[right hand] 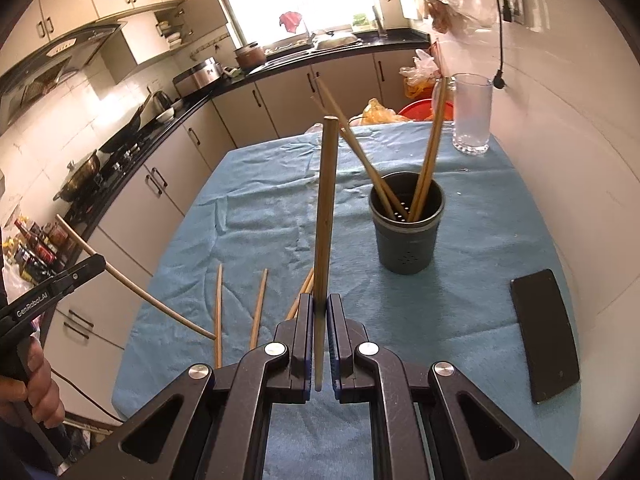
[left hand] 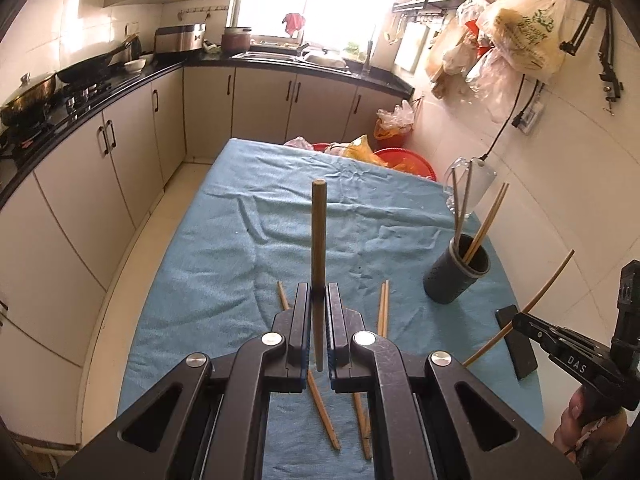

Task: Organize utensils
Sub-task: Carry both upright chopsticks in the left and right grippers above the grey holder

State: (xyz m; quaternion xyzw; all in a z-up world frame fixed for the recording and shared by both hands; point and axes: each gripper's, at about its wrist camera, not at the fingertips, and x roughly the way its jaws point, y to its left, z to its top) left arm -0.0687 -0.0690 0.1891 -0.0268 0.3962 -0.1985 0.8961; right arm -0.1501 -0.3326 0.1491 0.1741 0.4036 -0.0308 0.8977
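My left gripper (left hand: 319, 290) is shut on a wooden chopstick (left hand: 319, 232) that stands upright above the blue cloth. My right gripper (right hand: 319, 300) is shut on another wooden chopstick (right hand: 326, 208), held upright left of the dark utensil holder (right hand: 406, 232), which holds several chopsticks (right hand: 430, 156). The holder also shows in the left wrist view (left hand: 458, 270). Several loose chopsticks lie on the cloth (left hand: 383, 308), (right hand: 218, 312). Each gripper shows in the other's view, the right one (left hand: 520, 320) and the left one (right hand: 94, 264), each with its chopstick.
A black phone (right hand: 546, 332) lies on the cloth at the right, near the wall. A clear glass jug (right hand: 472, 114) stands at the table's far right corner. Red basins and plastic bags (left hand: 400, 160) sit beyond the table. Kitchen counters (left hand: 100, 96) run along the left.
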